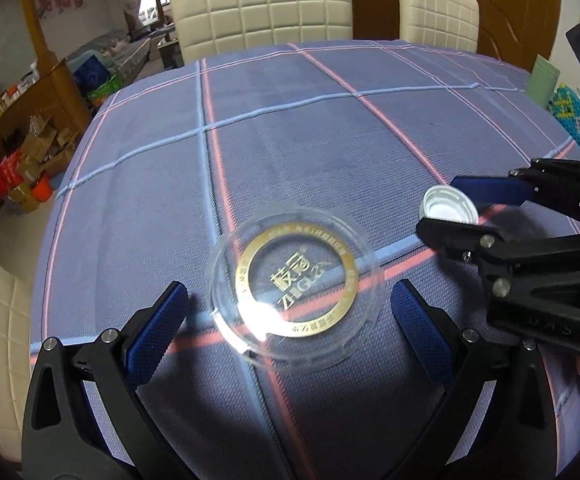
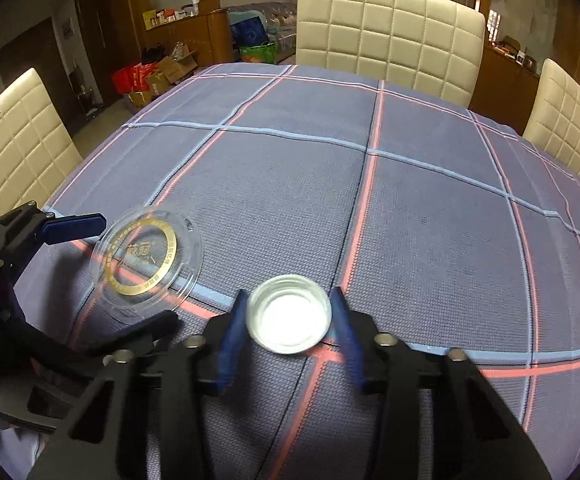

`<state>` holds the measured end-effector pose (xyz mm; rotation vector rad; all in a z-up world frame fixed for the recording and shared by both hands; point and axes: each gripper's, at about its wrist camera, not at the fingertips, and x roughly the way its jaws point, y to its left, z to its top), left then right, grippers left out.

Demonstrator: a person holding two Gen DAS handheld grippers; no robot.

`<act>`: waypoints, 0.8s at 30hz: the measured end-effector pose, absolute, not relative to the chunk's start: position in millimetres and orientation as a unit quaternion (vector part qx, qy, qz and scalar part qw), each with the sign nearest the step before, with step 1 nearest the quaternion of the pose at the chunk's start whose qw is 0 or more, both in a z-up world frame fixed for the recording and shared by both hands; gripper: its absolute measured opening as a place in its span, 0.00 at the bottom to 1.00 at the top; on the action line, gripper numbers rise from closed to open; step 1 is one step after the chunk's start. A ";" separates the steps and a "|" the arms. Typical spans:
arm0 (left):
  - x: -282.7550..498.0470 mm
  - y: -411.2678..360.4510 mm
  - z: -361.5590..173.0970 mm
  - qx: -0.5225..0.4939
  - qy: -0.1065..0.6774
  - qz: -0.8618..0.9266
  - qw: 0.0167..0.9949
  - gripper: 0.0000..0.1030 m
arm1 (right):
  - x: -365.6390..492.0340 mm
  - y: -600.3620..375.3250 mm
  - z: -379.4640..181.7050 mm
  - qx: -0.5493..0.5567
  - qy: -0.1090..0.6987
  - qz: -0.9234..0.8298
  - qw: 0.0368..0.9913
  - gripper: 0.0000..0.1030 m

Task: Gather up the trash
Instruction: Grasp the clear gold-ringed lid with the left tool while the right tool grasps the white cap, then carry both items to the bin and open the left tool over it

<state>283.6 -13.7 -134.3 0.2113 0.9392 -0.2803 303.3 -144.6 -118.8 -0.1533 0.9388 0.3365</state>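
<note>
A table covered by a blue-grey woven cloth (image 2: 430, 208) crossed with pink and pale-blue stripes is seen from both wrist cameras. Near its front edge lies a round, clear plastic lid (image 1: 294, 289) printed with a gold ring and gold lettering; it is seen flat on the cloth.

Just to the right of that lid, a small white plastic screw cap (image 2: 288, 313) is found with its open side up. The right gripper (image 2: 288, 316), black with blue-padded fingers, is set around the cap: one pad is seen at each side of it, and the pads appear to be pressed against its rim, so the cap is taken to be pinched. In the left wrist view the same cap (image 1: 448, 209) is shown between those two blue fingers.

The left gripper (image 1: 290, 324) is held over the near side of the clear lid with its blue fingers spread wide, one at each side of the lid and neither touching it.

Behind the lid, beyond the far table edge, cream quilted chairs (image 2: 390, 36) are seen.
</note>
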 end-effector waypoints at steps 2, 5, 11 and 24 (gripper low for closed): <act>285.2 -14.3 -133.9 0.098 0.451 -0.139 0.876 0.95 | 302.5 -144.7 -118.4 -0.075 0.449 0.160 0.876 0.38; 284.0 -14.1 -131.9 0.094 0.451 -0.147 0.875 0.85 | 302.1 -146.0 -117.9 -0.071 0.451 0.157 0.876 0.38; 271.7 -7.7 -127.4 0.105 0.439 -0.132 0.883 0.84 | 293.4 -139.6 -116.9 -0.078 0.451 0.163 0.874 0.38; 224.0 23.2 -103.1 0.102 0.413 -0.107 0.899 0.84 | 252.1 -108.0 -94.0 -0.106 0.430 0.192 0.876 0.38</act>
